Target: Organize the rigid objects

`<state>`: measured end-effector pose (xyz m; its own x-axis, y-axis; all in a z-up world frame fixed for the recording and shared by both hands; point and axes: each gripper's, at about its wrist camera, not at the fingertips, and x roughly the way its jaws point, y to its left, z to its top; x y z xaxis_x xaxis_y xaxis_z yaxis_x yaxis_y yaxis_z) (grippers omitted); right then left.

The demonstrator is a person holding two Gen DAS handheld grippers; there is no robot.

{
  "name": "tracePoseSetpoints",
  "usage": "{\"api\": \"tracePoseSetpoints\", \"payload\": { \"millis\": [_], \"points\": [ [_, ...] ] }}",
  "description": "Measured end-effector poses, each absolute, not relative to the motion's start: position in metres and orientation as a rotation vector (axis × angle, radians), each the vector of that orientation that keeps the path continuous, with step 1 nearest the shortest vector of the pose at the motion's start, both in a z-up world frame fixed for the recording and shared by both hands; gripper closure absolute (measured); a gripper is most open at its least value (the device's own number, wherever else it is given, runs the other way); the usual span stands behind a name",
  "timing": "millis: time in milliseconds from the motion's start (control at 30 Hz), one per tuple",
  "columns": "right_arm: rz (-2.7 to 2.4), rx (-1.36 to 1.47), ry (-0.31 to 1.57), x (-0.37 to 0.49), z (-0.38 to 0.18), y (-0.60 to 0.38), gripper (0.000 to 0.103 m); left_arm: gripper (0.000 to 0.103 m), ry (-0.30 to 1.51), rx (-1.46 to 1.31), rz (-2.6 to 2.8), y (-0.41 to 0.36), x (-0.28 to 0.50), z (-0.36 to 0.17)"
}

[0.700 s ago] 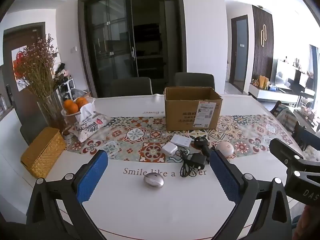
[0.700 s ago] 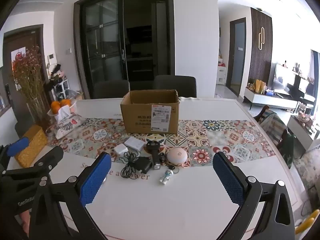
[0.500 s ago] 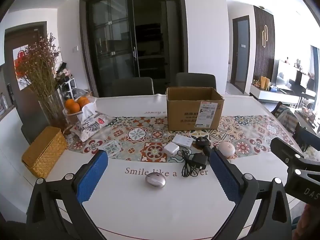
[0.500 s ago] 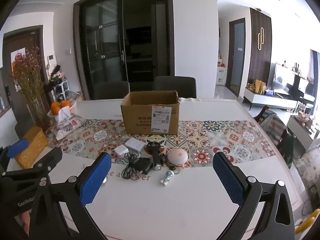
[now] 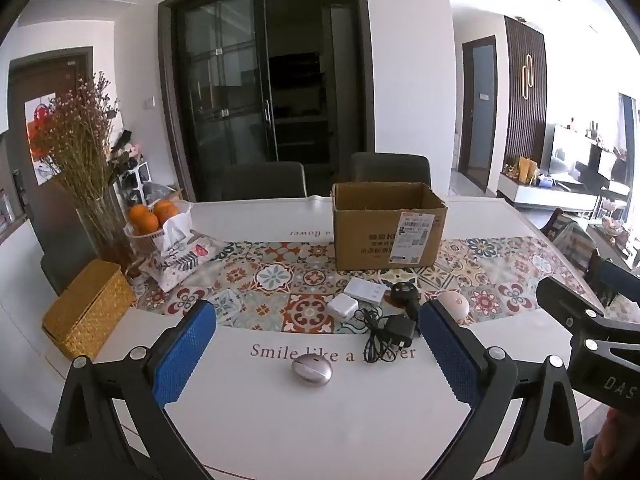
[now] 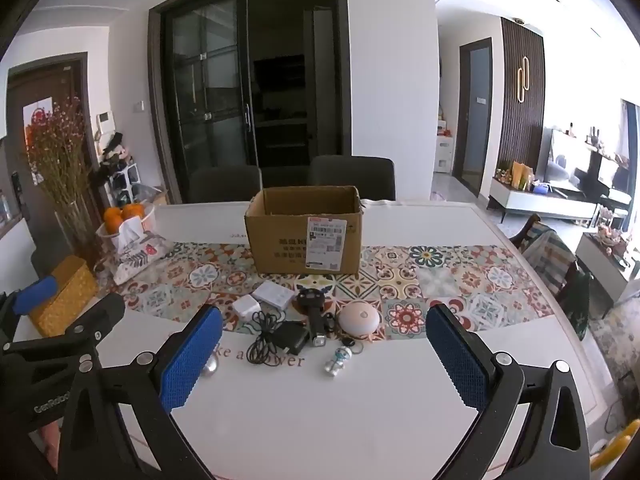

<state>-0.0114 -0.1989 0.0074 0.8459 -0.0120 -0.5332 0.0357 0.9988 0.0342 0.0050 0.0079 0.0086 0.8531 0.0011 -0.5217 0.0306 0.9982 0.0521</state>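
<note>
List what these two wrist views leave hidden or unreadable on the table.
- Cardboard box: its inside is hidden by its own walls in both views.
- Shipping label: print too small to read, right wrist view.
- Silver oval case: mostly behind the right gripper's finger in the right wrist view.
- Table lettering: partly covered by the black charger, left wrist view.

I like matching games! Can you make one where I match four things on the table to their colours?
Things:
1. cardboard box
2. woven basket
3. oval mouse
4. charger plug

Colours:
A. black
B. silver
C. brown
D. golden yellow

Pairs: 1-C, 2-D, 3-B, 4-A
</note>
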Motion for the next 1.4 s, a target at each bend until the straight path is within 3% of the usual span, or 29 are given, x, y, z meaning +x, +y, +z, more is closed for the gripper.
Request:
{"api": "tracePoseSetpoints", "payload": {
  "millis": [1400],
  "points": [
    [-0.025, 0.035, 0.528, -0.009, 0.015, -0.205, 0.001, 0.000, 0.501, 0.072, -0.035, -0.001, 0.006, 0.018]
  ]
}}
